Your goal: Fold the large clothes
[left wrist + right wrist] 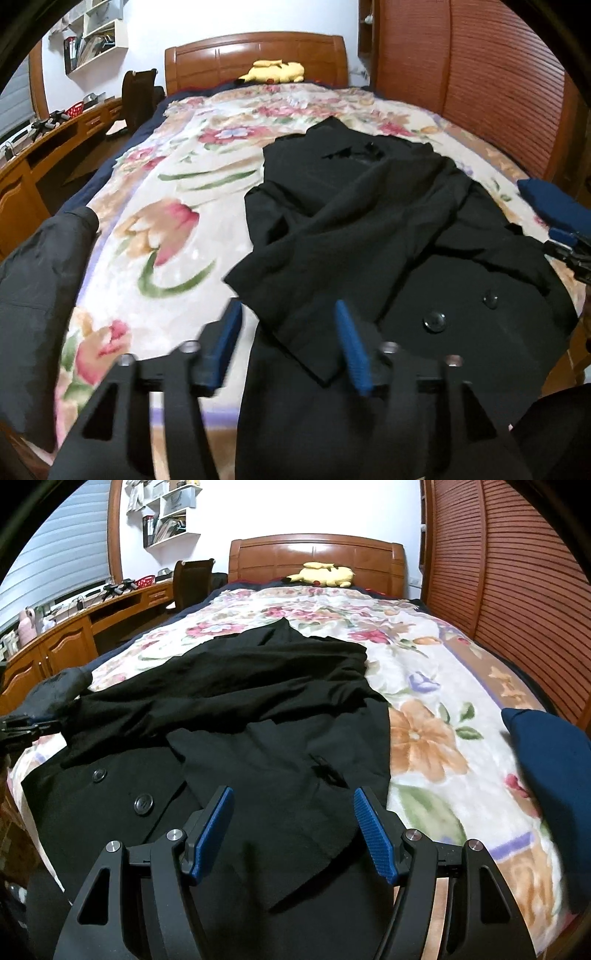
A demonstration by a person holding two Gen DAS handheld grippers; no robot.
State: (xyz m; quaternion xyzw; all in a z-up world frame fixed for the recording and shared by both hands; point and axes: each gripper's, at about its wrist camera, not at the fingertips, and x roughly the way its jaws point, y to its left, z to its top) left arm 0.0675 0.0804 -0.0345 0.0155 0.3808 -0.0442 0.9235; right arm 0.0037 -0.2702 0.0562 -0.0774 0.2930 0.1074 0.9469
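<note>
Nearest, both pairs of tongs hang above the near end of the black coat (258, 709), which is spread over the floral blanket (155, 206) on the bed. Left tongs (291, 343) stand partly apart, blue pads blurred, with nothing pinched between them; the coat's folded-over flap lies beneath them, and I cannot tell whether they touch it. Right tongs (295, 827) stand wide, also empty, above the coat's near hem on its right side. Two dark buttons (434, 320) sit on the coat's front panel near that hem. Left of the coat, at the blanket's edge, lies a dark grey padded garment (40, 280); right of the coat rests a navy blue folded cloth (550, 775). Beyond the buttons, the coat's sleeves and upper part lie rumpled across its body, with the collar farthest away. Past the coat the blanket runs bare to a yellow plush toy (325, 575) against the wooden headboard (317, 554). A slatted wooden wardrobe (517, 590) stands right of the coat.
</note>
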